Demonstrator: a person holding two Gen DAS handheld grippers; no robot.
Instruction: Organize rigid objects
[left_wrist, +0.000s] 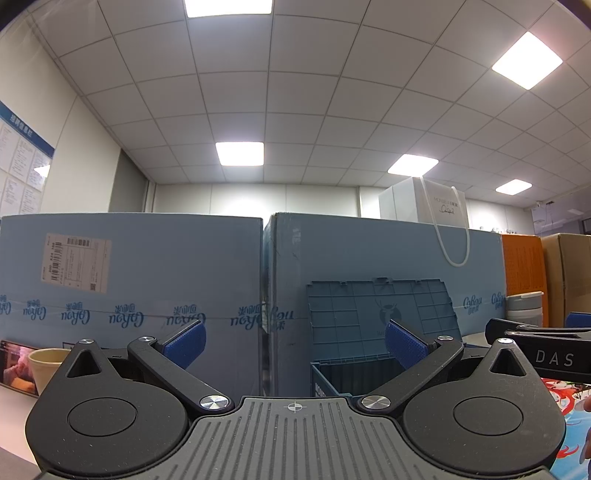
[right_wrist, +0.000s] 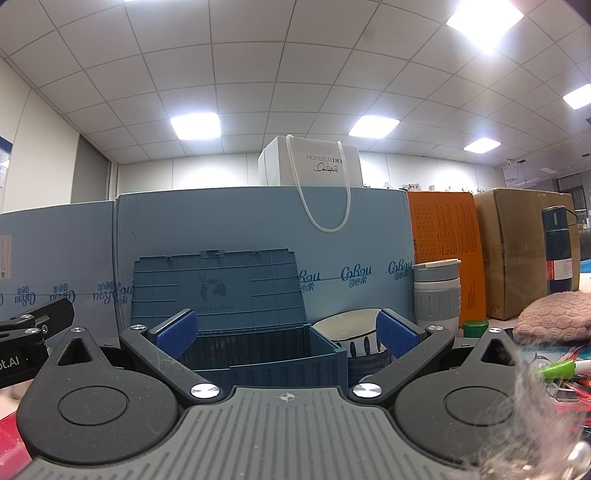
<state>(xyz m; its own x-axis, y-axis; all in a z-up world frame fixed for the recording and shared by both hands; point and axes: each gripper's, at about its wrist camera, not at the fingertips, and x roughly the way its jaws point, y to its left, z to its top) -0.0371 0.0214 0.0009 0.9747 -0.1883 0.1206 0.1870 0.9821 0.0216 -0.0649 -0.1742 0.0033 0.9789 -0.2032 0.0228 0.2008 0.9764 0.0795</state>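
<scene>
Blue-padded fingers of the left gripper (left_wrist: 294, 341) stand spread wide, nothing between them. Right gripper (right_wrist: 286, 334) likewise spread, empty, both held level above the table.

Landmark: blue storage box (right_wrist: 266, 354), lid (right_wrist: 218, 288) swung up and leaning back, "luckin coffee" deer logo on its inner face. Right wrist view: box sits directly ahead of the right gripper, between the fingers; interior looks dark, contents cannot be told. Left wrist view: same storage box (left_wrist: 332, 376) lies ahead and right of centre, near the right-hand finger.

Just right of the box: bowl (right_wrist: 351, 332) with shiny inside and dark-striped outer wall, touching or nearly touching the box wall. Further right of the box: grey-and-white tumbler (right_wrist: 437, 291), upright; small green cap (right_wrist: 475, 328) beside its base; pink knitted item (right_wrist: 554, 317) beyond. Dark blue flask (right_wrist: 558, 247) stands upright in front of a brown carton (right_wrist: 517, 251).

Behind the box: row of light blue cartons (right_wrist: 258, 221) printed "CoRou", white paper bag (right_wrist: 314, 162) on top, cord handles hanging down the carton face. Orange carton (right_wrist: 443, 240) right of these.

Left of the box, left wrist view: cream cup (left_wrist: 46, 365), upright, at the far left edge. Colourful printed mat (left_wrist: 576, 417) on the table to the right.
</scene>
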